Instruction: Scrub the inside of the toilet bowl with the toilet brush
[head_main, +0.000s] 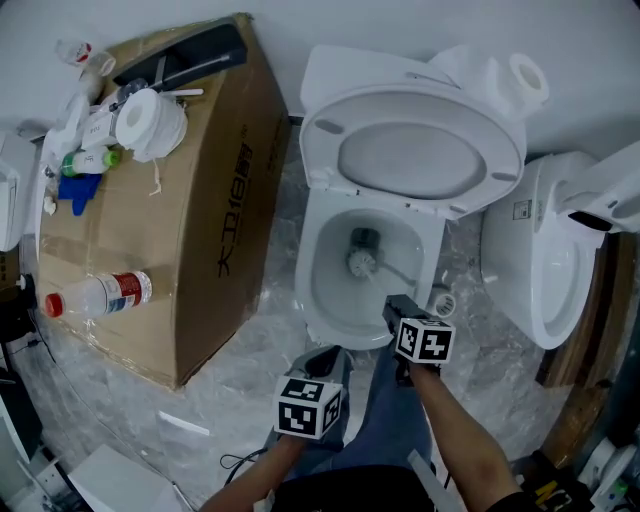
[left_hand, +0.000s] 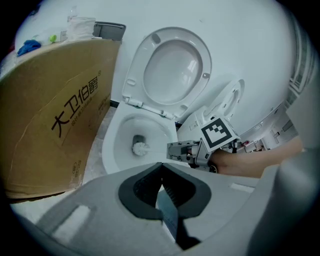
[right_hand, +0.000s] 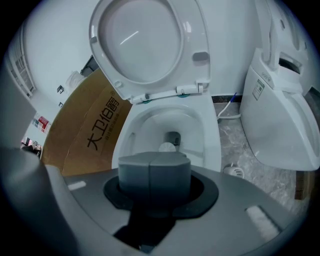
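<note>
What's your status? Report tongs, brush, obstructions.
Right tongs shut on toilet brush, head down in toilet bowl. Left tongs shut, empty. Nothing blocking the bowl.

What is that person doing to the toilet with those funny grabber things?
A person is scrubbing the toilet. The right gripper is clamped on the handle of the toilet brush, and the bristly head sits low inside the toilet bowl, near the drain. The seat and lid are tipped up. The left gripper is shut, holds nothing, and hangs in front of the bowl.
</note>
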